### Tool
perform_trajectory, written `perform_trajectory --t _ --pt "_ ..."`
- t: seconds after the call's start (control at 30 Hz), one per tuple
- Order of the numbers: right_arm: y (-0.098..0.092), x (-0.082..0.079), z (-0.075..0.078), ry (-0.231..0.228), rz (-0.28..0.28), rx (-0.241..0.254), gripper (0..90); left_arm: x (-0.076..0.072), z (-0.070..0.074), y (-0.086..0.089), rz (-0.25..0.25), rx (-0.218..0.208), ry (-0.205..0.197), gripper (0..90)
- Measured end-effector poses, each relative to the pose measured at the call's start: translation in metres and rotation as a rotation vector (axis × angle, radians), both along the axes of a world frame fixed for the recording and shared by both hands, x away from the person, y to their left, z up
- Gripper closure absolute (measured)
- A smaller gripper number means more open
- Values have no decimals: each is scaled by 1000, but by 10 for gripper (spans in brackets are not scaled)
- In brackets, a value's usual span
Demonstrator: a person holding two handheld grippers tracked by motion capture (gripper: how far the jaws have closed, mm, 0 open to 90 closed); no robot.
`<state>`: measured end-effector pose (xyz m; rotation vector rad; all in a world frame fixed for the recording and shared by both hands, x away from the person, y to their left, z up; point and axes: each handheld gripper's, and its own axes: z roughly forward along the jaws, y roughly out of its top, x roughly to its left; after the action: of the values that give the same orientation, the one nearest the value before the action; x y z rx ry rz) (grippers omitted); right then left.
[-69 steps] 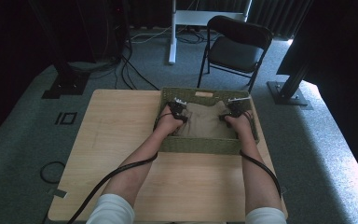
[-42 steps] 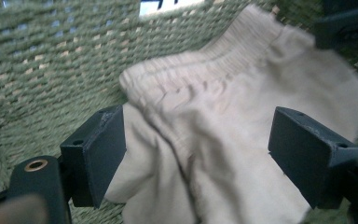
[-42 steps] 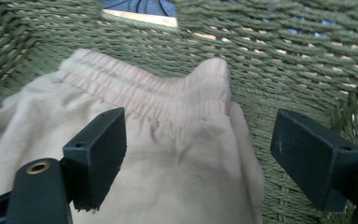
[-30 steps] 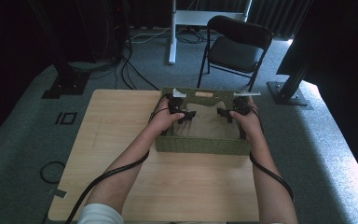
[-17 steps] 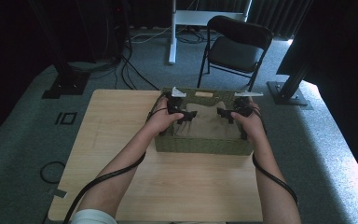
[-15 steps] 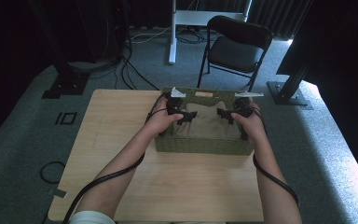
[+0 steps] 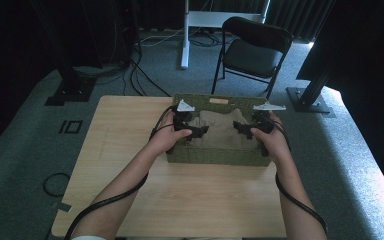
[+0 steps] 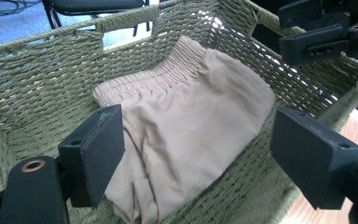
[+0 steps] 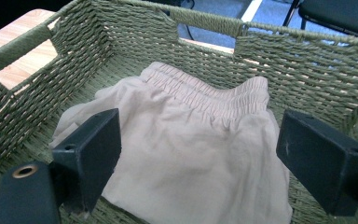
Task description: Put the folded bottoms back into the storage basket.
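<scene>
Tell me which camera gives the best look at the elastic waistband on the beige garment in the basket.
The right gripper view: the waistband runs across the frame, unobstructed, its gathers sharp. The left gripper view shows the waistband clearly too, but slanting away at an angle. In the high view the beige garment is small and no waistband detail can be made out inside the basket.

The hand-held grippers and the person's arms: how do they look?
Each hand-held gripper, left and right, is black with two blocky jaws and a grey three-cornered plate on top. A black cable trails along each forearm. The forearms are bare; light short sleeves show.
</scene>
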<state>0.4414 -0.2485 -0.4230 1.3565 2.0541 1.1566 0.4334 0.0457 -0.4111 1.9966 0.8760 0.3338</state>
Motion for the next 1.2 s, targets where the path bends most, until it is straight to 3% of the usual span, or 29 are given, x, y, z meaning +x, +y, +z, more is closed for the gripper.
perform_trajectory --t 0.27,0.57,0.67,0.77,1.0,1.07,1.2 --pt "-2 -19 3 -37 17 19 133 -19 1 5 -23 -12 -34 194" --pt "-2 -44 4 -75 31 22 130 -39 -2 5 -56 2 -42 194" --pt "0 -53 3 -80 32 15 131 -46 -2 8 -51 9 -56 195" --pt "1 -62 2 -91 38 19 131 -53 -3 11 -49 -17 -55 195" --pt "6 -87 -2 -119 77 26 131 -71 -7 15 -76 -1 -85 195" --pt "7 -94 -4 -124 90 24 131 -77 -7 16 -81 -16 -82 195" --pt "9 -106 -9 -128 98 34 131 -87 -11 19 -96 0 -80 195"
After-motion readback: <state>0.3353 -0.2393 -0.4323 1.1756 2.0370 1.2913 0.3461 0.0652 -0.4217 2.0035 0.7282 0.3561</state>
